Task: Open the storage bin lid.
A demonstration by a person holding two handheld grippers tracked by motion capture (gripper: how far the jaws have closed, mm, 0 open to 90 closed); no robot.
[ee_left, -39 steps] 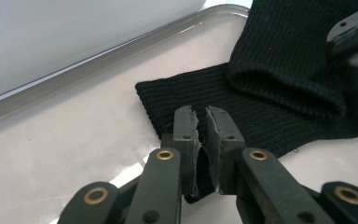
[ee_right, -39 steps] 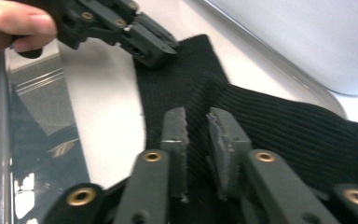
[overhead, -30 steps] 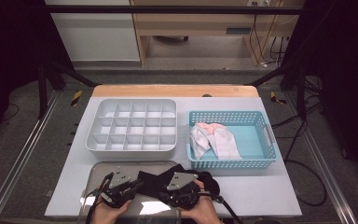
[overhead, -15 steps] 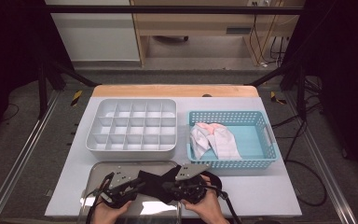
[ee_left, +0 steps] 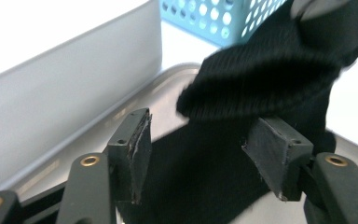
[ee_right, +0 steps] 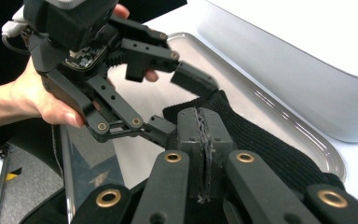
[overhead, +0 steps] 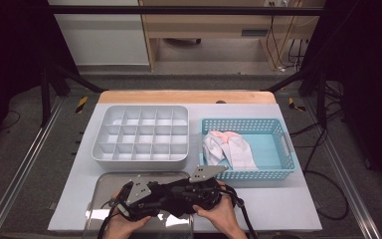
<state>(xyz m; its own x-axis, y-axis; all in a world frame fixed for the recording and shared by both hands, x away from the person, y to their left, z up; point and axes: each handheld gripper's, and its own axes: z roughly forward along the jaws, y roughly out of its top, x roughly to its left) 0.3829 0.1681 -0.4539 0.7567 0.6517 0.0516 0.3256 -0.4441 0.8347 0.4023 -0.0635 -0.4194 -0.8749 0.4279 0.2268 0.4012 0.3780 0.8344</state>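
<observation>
A black knit sock (overhead: 178, 195) lies partly on a shiny metal tray (overhead: 104, 199) at the table's near edge. My right gripper (ee_right: 200, 140) is shut on an edge of the sock (ee_right: 261, 140) and holds it up a little. My left gripper (ee_left: 205, 154) stands open, its two pads either side of the sock (ee_left: 261, 79), which hangs in front of them. Seen from above, the left gripper (overhead: 138, 195) and right gripper (overhead: 205, 188) sit close together over the tray, each held in a hand.
A grey divided organiser (overhead: 142, 134) stands just behind the tray, its wall (ee_left: 65, 93) close to my left jaws. To the right is a blue mesh basket (overhead: 273, 149) holding white and pink cloth (overhead: 229, 147). The white mat (overhead: 278, 209) lies bare at the right.
The right gripper has drifted slightly to the right with the sock. The left gripper stays in about the same place.
</observation>
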